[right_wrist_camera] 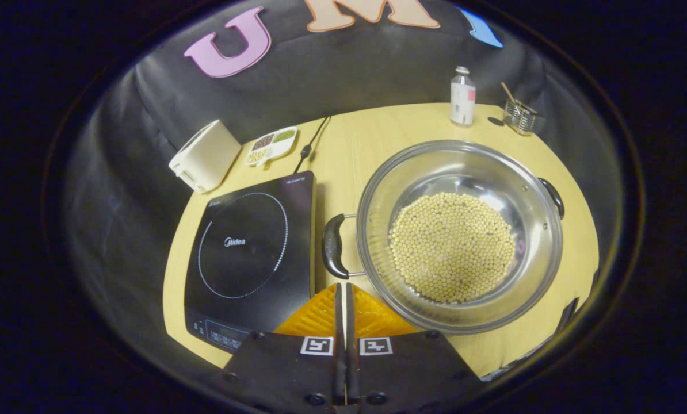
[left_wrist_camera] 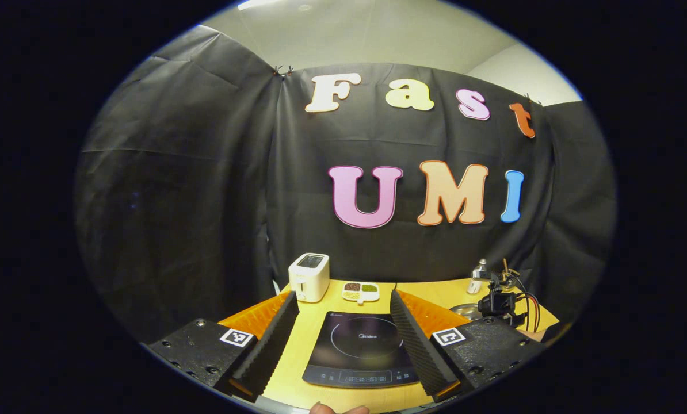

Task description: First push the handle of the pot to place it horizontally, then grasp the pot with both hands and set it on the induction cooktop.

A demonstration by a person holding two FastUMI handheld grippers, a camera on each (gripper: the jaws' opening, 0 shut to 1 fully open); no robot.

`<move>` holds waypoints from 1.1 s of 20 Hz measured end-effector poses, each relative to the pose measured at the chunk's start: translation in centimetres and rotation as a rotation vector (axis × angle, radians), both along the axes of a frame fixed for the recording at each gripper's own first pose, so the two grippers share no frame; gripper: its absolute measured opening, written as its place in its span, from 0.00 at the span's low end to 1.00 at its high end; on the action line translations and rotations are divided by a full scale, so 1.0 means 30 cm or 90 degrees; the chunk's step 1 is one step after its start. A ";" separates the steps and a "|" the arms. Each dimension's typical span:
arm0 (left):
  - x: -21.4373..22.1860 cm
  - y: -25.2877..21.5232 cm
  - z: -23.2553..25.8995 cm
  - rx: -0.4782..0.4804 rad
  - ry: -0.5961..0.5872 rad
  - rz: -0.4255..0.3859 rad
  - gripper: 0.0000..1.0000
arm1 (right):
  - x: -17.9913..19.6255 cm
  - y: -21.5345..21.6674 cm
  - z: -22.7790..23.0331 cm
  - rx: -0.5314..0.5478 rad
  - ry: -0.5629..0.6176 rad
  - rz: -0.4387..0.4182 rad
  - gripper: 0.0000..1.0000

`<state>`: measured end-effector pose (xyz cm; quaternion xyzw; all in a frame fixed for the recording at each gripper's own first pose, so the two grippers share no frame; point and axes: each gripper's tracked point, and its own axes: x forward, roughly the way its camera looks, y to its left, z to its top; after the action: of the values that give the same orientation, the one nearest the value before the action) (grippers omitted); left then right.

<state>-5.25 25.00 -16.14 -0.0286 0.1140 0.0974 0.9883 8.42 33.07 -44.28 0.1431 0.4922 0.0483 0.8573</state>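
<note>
In the right gripper view a steel pot (right_wrist_camera: 527,276) holding pale beans (right_wrist_camera: 453,247) sits on the wooden table, to the right of the black induction cooktop (right_wrist_camera: 251,247). One dark handle (right_wrist_camera: 333,245) points toward the cooktop and the other handle (right_wrist_camera: 552,197) is on the far right rim. My right gripper (right_wrist_camera: 343,287) is shut with nothing in it, its tips just short of the near handle. My left gripper (left_wrist_camera: 343,296) is open above the cooktop (left_wrist_camera: 358,351), nothing between its fingers. The right gripper (left_wrist_camera: 496,302) and a bit of pot rim (left_wrist_camera: 464,310) appear off to the right.
A white toaster (right_wrist_camera: 205,155) and a small divided dish (right_wrist_camera: 271,145) stand behind the cooktop, with a black cable (right_wrist_camera: 315,141) running back. A bottle (right_wrist_camera: 462,96) and a small glass holder (right_wrist_camera: 519,115) sit at the table's far edge. Fingertips of a hand (left_wrist_camera: 338,409) show at the bottom.
</note>
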 end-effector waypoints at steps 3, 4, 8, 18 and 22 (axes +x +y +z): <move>0.022 -0.058 -0.029 -0.030 0.006 -0.034 0.97 | -0.012 -0.058 0.055 -0.004 -0.029 -0.008 0.00; 0.031 -0.080 -0.039 -0.043 0.008 -0.046 0.96 | -0.020 -0.088 0.072 -0.013 -0.042 -0.010 0.02; 0.060 -0.173 -0.089 -0.069 0.034 -0.094 0.98 | -0.049 -0.236 0.145 -0.063 -0.093 -0.007 0.03; 0.199 -0.450 -0.212 -0.085 0.106 -0.157 0.98 | 0.016 -0.647 0.215 -0.177 -0.172 -0.009 0.24; 0.260 -0.568 -0.308 -0.091 0.157 -0.158 0.98 | 0.086 -0.776 0.188 -0.187 -0.177 0.032 0.58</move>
<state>2.54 7.97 -25.39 -0.0726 0.2434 -0.0306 0.9667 10.99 9.80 -38.63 -0.0042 0.3741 0.0165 0.9272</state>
